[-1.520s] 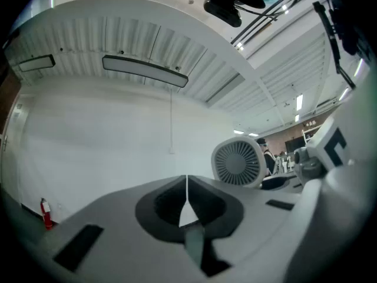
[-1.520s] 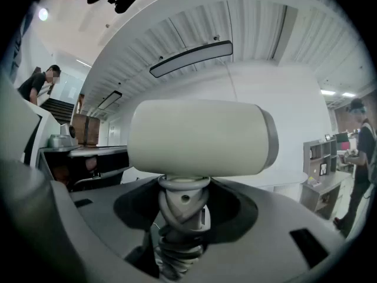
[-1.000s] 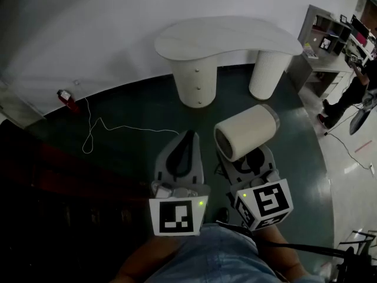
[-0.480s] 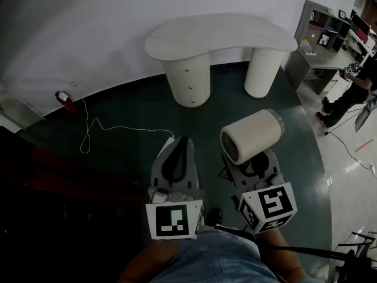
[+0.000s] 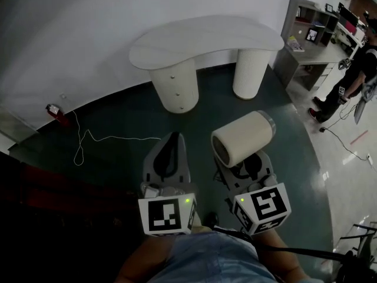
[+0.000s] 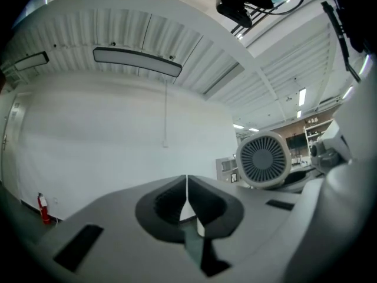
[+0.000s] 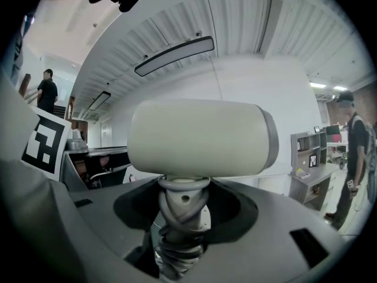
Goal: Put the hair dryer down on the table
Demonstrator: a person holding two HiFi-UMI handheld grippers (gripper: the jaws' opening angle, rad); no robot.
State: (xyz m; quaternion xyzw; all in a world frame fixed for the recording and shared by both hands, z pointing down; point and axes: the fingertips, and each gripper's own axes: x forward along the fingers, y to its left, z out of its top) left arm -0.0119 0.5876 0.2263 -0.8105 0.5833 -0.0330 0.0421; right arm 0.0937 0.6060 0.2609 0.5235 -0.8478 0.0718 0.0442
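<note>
Over the last second the view has swung a little. The red fire extinguisher (image 5: 54, 111) and the loose white cord (image 5: 88, 137) on the floor at far left have slid leftward, and so has the table (image 5: 206, 37). That suggests you are turning toward it, not yet reaching for it.

Your left gripper (image 5: 172, 139) has its fingers pressed together with nothing between them. It points forward and sits low in front of your body.

Just to its right, the hair dryer (image 5: 241, 137) is still in the air over the dark floor, well short of the table. Its barrel lies crosswise, with the grille end facing your left gripper.

Your right gripper (image 5: 247, 167) has not loosened. Its fingers stand fairly wide, clamped on the cord-wrapped handle (image 7: 179, 217) below the barrel. It is held level with the left one and aimed the same way.

By my reading the carry is unfinished, and the put-down has not begun.
</note>
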